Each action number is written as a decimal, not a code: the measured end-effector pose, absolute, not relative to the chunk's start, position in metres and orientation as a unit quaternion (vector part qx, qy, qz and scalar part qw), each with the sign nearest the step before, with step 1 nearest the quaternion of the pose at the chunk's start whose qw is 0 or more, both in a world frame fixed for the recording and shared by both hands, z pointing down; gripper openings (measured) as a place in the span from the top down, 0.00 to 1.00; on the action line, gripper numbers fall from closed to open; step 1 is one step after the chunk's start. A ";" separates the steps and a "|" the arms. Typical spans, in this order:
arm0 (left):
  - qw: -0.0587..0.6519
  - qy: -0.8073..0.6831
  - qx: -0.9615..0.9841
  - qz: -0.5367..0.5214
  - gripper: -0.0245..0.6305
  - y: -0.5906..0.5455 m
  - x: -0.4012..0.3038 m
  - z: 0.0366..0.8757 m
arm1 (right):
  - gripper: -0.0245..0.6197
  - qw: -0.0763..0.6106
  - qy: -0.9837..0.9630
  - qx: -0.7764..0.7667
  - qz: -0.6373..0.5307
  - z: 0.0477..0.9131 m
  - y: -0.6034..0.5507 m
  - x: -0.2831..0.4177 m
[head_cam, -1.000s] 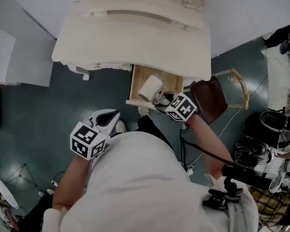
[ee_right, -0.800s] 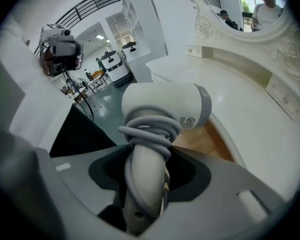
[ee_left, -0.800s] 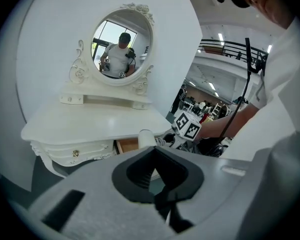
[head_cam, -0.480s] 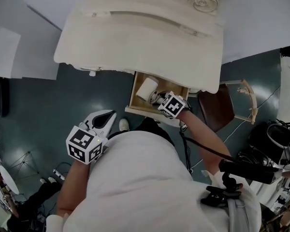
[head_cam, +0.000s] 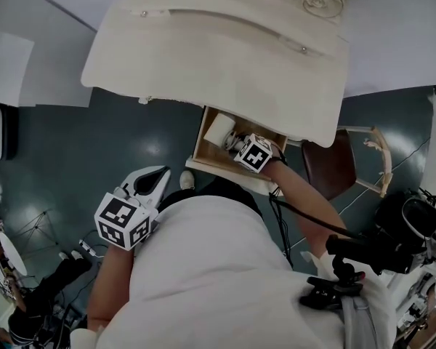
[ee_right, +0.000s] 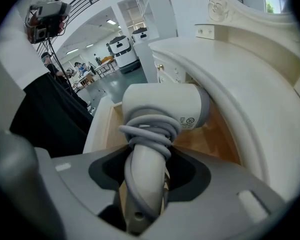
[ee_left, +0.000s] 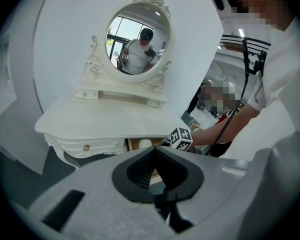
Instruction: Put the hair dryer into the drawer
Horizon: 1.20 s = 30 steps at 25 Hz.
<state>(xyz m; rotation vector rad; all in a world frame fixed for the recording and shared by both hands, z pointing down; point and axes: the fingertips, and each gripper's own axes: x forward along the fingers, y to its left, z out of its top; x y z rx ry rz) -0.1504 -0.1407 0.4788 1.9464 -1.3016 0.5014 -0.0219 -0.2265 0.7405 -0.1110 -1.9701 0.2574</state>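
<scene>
Right gripper view: right gripper (ee_right: 146,181) has its jaws part-way closed, pads pressing on the handle of the hair dryer (ee_right: 160,106). Handle runs along the jaws, toward the camera. Barrel sits crosswise at the far end, its long axis going left to right. Grey cord (ee_right: 149,131) is wound in several tight loops around the top of the handle, with one strand trailing down it.

Hair dryer: smooth matt off-white plastic, rounded cylindrical barrel, small printed label on its right side. Cord looks rubbery and round in section.

Key relation: the open drawer (ee_right: 102,126) lies directly ahead of and below the barrel. Bare pale wood floor and side walls, painted cream front. The curved lip of the dressing table (ee_right: 250,84) overhangs on the right, close to the barrel. Judgement: the dryer is at the drawer mouth, not yet resting on the wood; contact cannot be confirmed. The coming move looks like a short lowering, keeping the barrel clear of the overhang.

Left gripper view: left gripper (ee_left: 154,156) has its tips drawn together, nothing between them. It sits well apart to the near left, pointed toward the table and oval mirror (ee_left: 137,39). The right hand is clearly nearer the drawer.

Head view: dark glossy floor, brown chair (head_cam: 334,169) to the right of the drawer.
</scene>
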 end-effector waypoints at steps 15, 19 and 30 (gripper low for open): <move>0.389 -0.537 0.722 0.195 0.96 -0.142 -0.153 0.482 | 0.63 0.543 -0.834 -0.040 0.088 0.773 -0.255 -0.035; 0.395 -0.543 0.714 0.196 0.96 -0.140 -0.153 0.481 | 0.63 0.544 -0.835 -0.031 0.082 0.779 -0.260 -0.035; 0.400 -0.550 0.705 0.200 0.96 -0.140 -0.156 0.482 | 0.63 0.545 -0.836 -0.003 0.063 0.795 -0.271 -0.038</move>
